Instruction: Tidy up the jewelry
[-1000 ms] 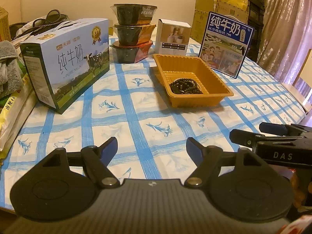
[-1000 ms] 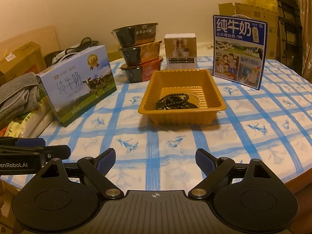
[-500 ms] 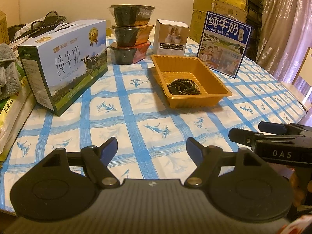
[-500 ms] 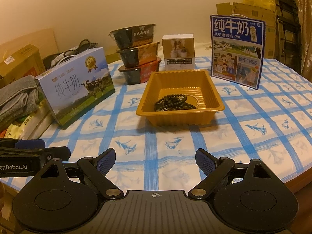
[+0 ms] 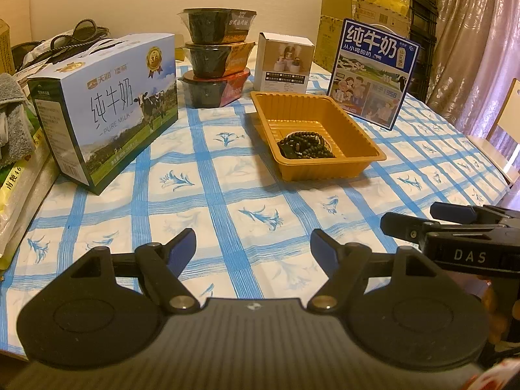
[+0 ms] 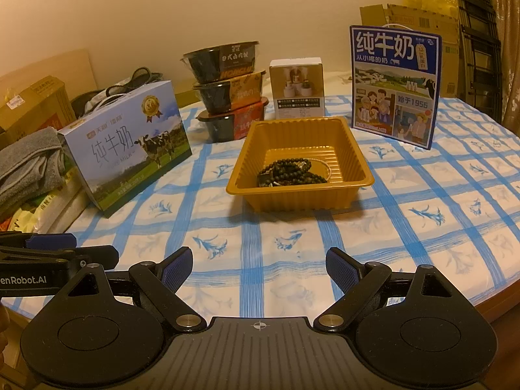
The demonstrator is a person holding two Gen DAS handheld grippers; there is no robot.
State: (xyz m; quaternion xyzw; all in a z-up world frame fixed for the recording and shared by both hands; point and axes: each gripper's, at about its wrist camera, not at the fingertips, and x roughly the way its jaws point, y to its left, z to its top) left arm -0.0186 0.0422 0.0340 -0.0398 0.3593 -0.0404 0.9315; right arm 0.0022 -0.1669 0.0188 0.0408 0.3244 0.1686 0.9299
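Left gripper and right gripper both gape wide and empty above the near edge of the blue-checked tablecloth, dark beaded bracelets heaped inside the orange plastic tray mid-table, well apart from both.

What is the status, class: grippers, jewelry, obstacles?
Left gripper and right gripper open, empty. Dark beaded bracelets heaped in orange plastic tray. Nothing in the way.

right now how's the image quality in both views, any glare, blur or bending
Left wrist view: warm dim light, fisheye bends the table edges, dark vignette in the corners, beads sharp. Right wrist view: same amber cast, soft shadow in front of the tray, no strong glare, no motion blur.
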